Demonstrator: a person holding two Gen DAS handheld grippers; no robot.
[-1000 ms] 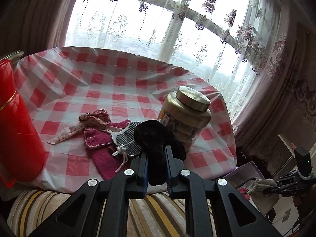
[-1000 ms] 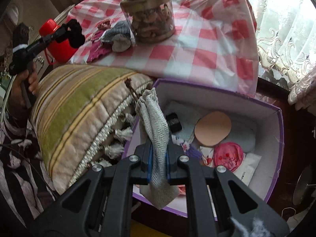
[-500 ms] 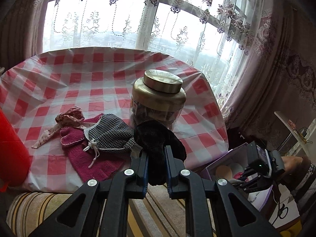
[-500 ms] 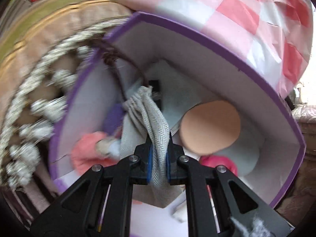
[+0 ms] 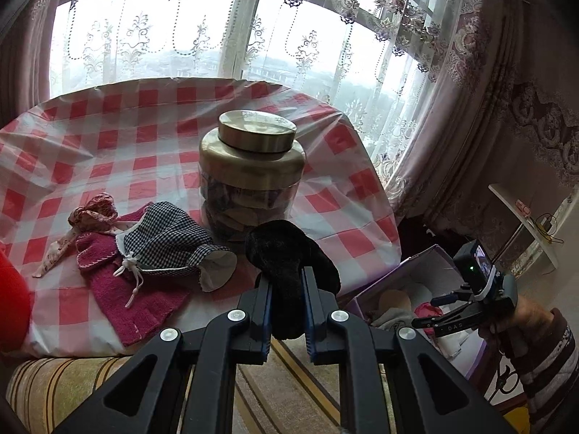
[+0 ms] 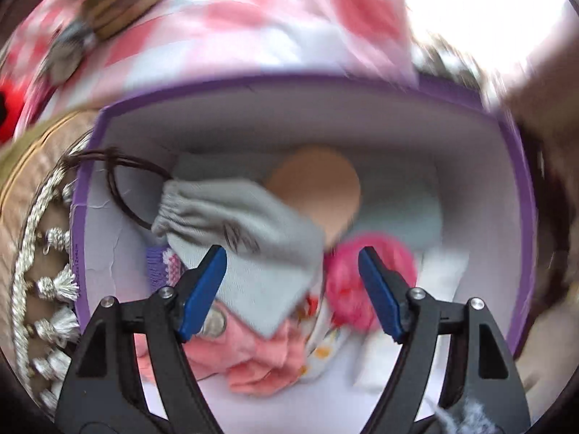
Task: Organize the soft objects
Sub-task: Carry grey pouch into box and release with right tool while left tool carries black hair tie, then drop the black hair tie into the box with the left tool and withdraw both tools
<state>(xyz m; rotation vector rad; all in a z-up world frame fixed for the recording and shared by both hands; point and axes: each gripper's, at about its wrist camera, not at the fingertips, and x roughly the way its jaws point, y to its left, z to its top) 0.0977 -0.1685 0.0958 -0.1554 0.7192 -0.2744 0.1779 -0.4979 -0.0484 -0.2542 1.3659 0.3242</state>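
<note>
My left gripper [image 5: 286, 289] is shut on a black velvet pouch [image 5: 286, 253] and holds it above the sofa cushion, in front of the table. On the table lie a checked drawstring pouch [image 5: 170, 242], a magenta knit piece [image 5: 134, 300] and a floral pouch [image 5: 94, 213]. My right gripper [image 6: 293, 275] is open over the purple box [image 6: 87, 166]. A grey herringbone pouch [image 6: 246, 231] lies loose in the box with its dark cord against the left wall. The right gripper also shows in the left wrist view [image 5: 434, 311], over the box [image 5: 398, 271].
A jar with a gold lid [image 5: 253, 177] stands on the checked tablecloth [image 5: 108, 133]. A red flask [image 5: 11, 307] is at the left edge. The box holds a tan round pad [image 6: 318, 184], a pink round item [image 6: 365, 271] and pink cloth [image 6: 260, 361]. A striped tasselled cushion [image 6: 32, 260] borders it.
My right gripper opened and let go of the grey pouch, which now lies in the box. My left gripper, still holding the black pouch, swung right toward the box.
</note>
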